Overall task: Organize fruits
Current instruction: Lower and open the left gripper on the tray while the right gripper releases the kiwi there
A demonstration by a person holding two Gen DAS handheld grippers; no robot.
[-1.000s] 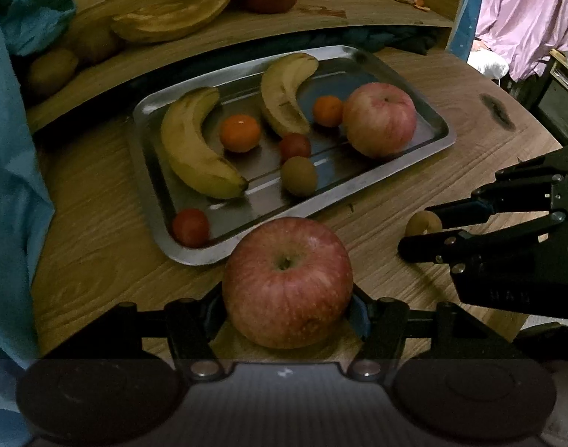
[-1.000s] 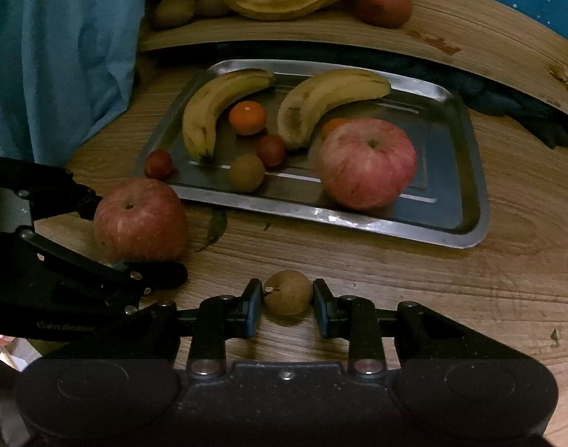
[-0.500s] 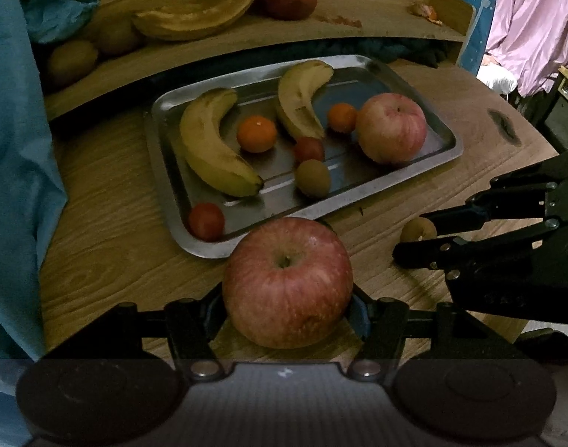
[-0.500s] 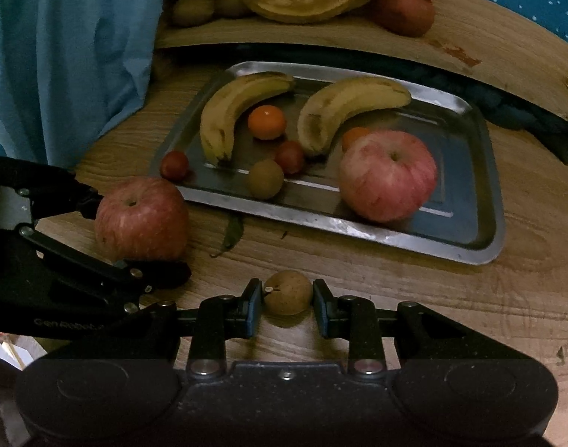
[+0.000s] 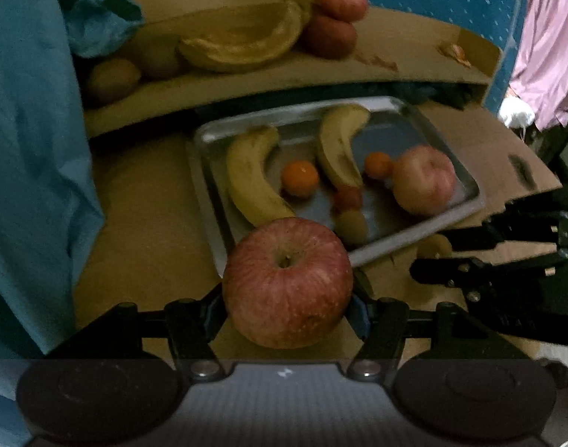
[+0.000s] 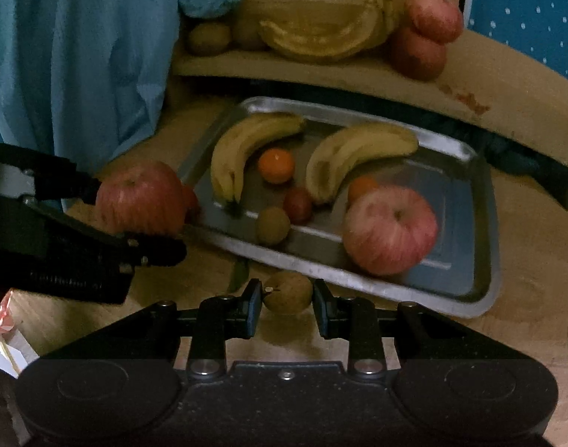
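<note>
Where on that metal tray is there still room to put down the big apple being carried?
The tray's far right end, beyond the apple already on it and right of the second banana, looks bare. The left and middle are crowded: two bananas, small oranges, small red and brown fruits. The carried apple, in the left hand-held gripper, would fit best there.

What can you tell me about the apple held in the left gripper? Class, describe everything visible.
The apple is large, round and red with pale yellowish streaks, its stem dimple facing up and a small brownish mark low on its skin. The left gripper is shut on its sides. It sits upright at the tray's near left corner, overlapping the rim in view; whether it touches the tray or table cannot be told.
</note>
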